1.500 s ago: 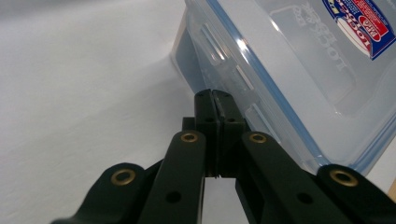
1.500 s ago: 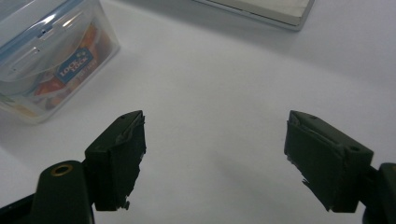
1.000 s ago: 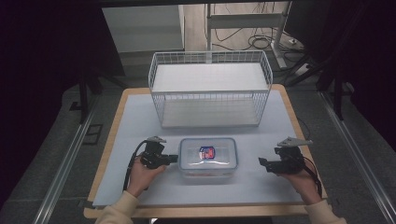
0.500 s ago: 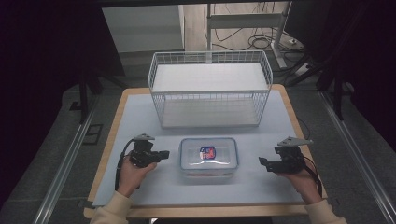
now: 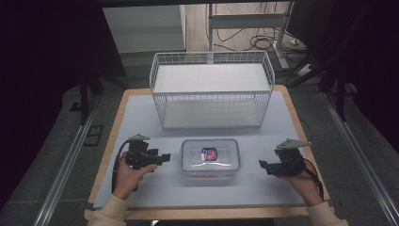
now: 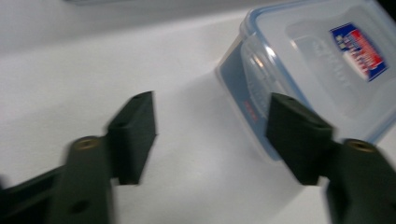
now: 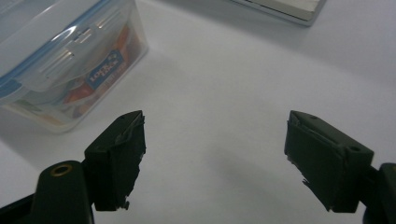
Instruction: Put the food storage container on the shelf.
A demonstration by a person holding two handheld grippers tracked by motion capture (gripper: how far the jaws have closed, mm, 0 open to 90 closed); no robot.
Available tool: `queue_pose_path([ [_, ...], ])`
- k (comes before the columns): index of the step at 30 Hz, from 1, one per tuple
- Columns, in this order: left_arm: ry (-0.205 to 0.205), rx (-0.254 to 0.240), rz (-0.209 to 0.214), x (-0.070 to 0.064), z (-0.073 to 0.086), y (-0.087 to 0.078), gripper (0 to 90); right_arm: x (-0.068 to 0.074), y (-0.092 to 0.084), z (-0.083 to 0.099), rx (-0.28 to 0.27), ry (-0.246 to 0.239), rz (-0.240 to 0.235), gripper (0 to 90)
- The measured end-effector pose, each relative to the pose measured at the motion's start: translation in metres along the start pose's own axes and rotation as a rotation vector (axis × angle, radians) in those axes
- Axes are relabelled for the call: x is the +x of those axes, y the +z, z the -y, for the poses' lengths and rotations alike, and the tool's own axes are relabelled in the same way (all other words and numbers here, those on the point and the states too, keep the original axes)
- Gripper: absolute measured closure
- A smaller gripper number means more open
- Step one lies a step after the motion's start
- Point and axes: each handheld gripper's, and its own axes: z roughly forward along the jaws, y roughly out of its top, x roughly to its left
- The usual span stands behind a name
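1. Counter [image 5: 141,117] with a pale mat, seen from above; a person's two hands come in from the near edge, each holding a black claw.
2. Clear plastic food box [image 5: 210,158] with a blue-rimmed snap lid and a small red and blue label sits at the near middle of the counter, lid on, between the two claws. Something orange shows through its side wall in the right gripper view.
3. White wire basket [image 5: 211,96] stands behind the box, toward the far side of the counter, apart from it and with nothing in it.
4. Left claw [image 5: 164,157] lies just beside the box's left end, pointing at it. In the left gripper view its jaws stand wide apart with nothing between them; the box's end with its lid latch shows just beyond the jaw at that view's right.
5. Right claw [image 5: 261,164] points at the box's right end from farther off, with bare mat between. Its jaws are also spread wide and hold nothing.
6. Judged step: the approach to the box, before any grasp; neither claw touches it.
7. Likely next move: bring each claw in level to one end of the box, then close on it evenly, or on a lid latch, without tipping or sliding the box.
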Motion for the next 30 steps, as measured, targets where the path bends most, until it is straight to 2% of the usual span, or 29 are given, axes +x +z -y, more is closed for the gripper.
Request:
queue_pose_path([
  [3, -0.007, -0.012, 0.036, 0.001, -0.001, -0.003, 23.7, 0.001, 0.0, 0.0, -0.006, -0.004, -0.026, 19.3],
  [6, -0.011, -0.019, 0.051, 0.0, -0.003, -0.004, 21.4, 0.001, 0.0, 0.0, -0.014, -0.003, -0.06, 17.8],
  [7, -0.011, -0.019, 0.051, 0.0, -0.003, -0.004, 20.8, 0.001, 0.0, 0.0, -0.014, -0.003, -0.06, 17.8],
  [11, -0.012, -0.014, 0.072, -0.001, -0.003, -0.002, 19.9, 0.005, 0.0, -0.002, -0.012, 0.005, -0.115, 13.7],
  [14, -0.026, -0.012, 0.112, -0.003, -0.004, 0.001, 19.7, 0.006, 0.0, -0.004, -0.024, 0.029, -0.165, 13.2],
  [15, -0.026, -0.012, 0.112, -0.003, -0.004, 0.001, 19.6, 0.006, 0.0, -0.004, -0.024, 0.029, -0.165, 13.2],
  [17, -0.039, -0.011, 0.125, -0.005, -0.006, 0.006, 19.6, 0.007, 0.0, -0.005, -0.032, 0.044, -0.204, 13.2],
  [21, -0.045, 0.007, 0.142, -0.008, -0.008, 0.014, 19.0, 0.007, 0.001, -0.005, -0.03, 0.032, -0.197, 13.2],
  [23, -0.068, 0.01, 0.176, -0.009, -0.009, 0.019, 18.6, 0.007, 0.001, -0.005, -0.027, 0.035, -0.193, 13.2],
  [26, -0.075, 0.025, 0.21, -0.011, -0.011, 0.027, 18.2, 0.007, 0.001, -0.005, -0.024, 0.036, -0.189, 13.2],
  [29, -0.075, 0.041, 0.224, -0.014, -0.012, 0.032, 18.1, 0.008, 0.001, -0.005, -0.027, 0.034, -0.185, 13.2],
  [30, -0.082, 0.047, 0.242, -0.015, -0.012, 0.037, 19.6, 0.008, 0.001, -0.005, -0.029, 0.031, -0.184, 13.2],
])
